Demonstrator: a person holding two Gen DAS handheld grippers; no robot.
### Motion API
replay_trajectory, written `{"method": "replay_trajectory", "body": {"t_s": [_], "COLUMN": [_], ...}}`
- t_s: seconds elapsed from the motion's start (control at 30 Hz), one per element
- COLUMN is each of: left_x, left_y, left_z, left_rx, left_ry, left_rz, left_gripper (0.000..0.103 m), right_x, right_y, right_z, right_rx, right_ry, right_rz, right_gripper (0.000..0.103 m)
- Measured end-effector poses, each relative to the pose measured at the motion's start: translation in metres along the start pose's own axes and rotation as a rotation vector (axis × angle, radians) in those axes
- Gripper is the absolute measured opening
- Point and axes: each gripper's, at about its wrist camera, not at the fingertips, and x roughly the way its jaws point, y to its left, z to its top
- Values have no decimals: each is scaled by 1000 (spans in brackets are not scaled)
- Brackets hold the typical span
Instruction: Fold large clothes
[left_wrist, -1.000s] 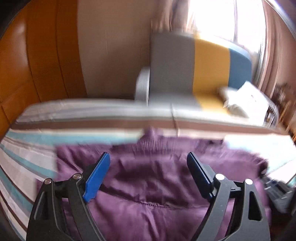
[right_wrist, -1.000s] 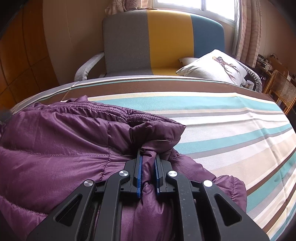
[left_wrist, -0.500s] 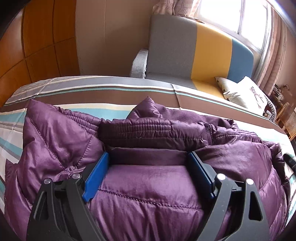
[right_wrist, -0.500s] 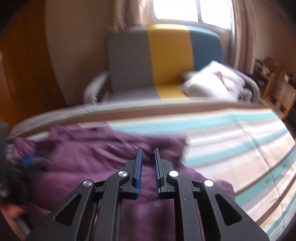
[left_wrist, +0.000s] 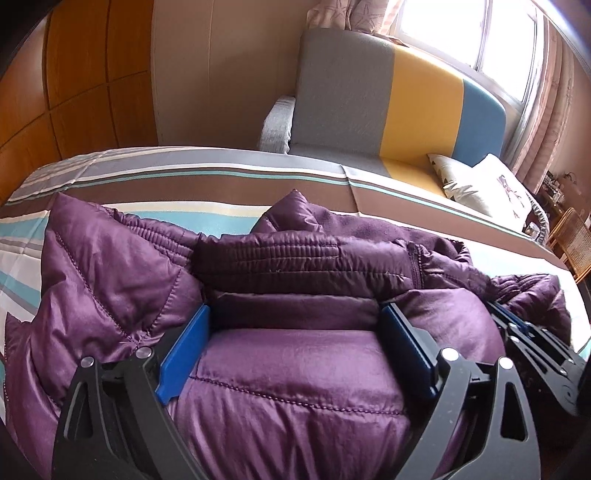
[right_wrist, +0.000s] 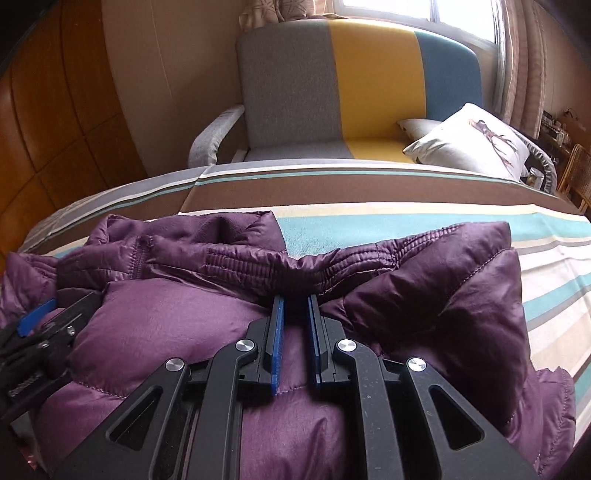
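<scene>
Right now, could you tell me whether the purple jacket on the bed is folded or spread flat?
Folded, loosely: the purple jacket lies bunched on the striped bed, its elastic hem doubled over the quilted body.

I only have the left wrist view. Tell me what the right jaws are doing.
Observer: The right gripper is shut, with its tips at the jacket's ribbed hem. No fabric shows between the jaws.
Operator: Describe the jacket to its right.
Observer: A quilted flap bulges up beside the gripper.
Operator: Report what's beyond the flap.
Observer: The striped bedspread runs on past it.
</scene>
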Motion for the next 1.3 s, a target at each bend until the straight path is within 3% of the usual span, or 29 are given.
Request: {"method": "replay_trajectory", "body": {"t_s": [0.2,0.27,0.4,0.5,0.63,0.9,1.0,1.3], "left_x": [-31,-48,-66,-50,-31,-31,-61,-120], "left_y": [19,31,67,86,88,94,98,151], "left_z": [-5,-9,-14,-19,-20,-20,-28,-90], "left_rx": [-2,16,30,-10,-28,-50,-54,-261], "left_ry": [-6,-34,-72,-27,-3,3,-39,-99], "left_rz": [-11,14,111,116,91,52,37,39], "left_gripper": [92,92,94,98,101,101,101,100], "right_x": [-9,-24,-58,-48,-24,-37,-76,-154], "right_y": [-8,-14,-33,-57,-77,-67,-56,2], "right_z": [-1,0,-2,-10,-18,-15,-24,-78], "right_rx": [32,58,79,153,258,240,216,45], "right_ry": [-28,-73,-120,-64,-30,-39,-92,-122], "right_rz": [41,89,65,31,110,80,151,279], "right_gripper": [12,12,12,12,12,12,12,12]}}
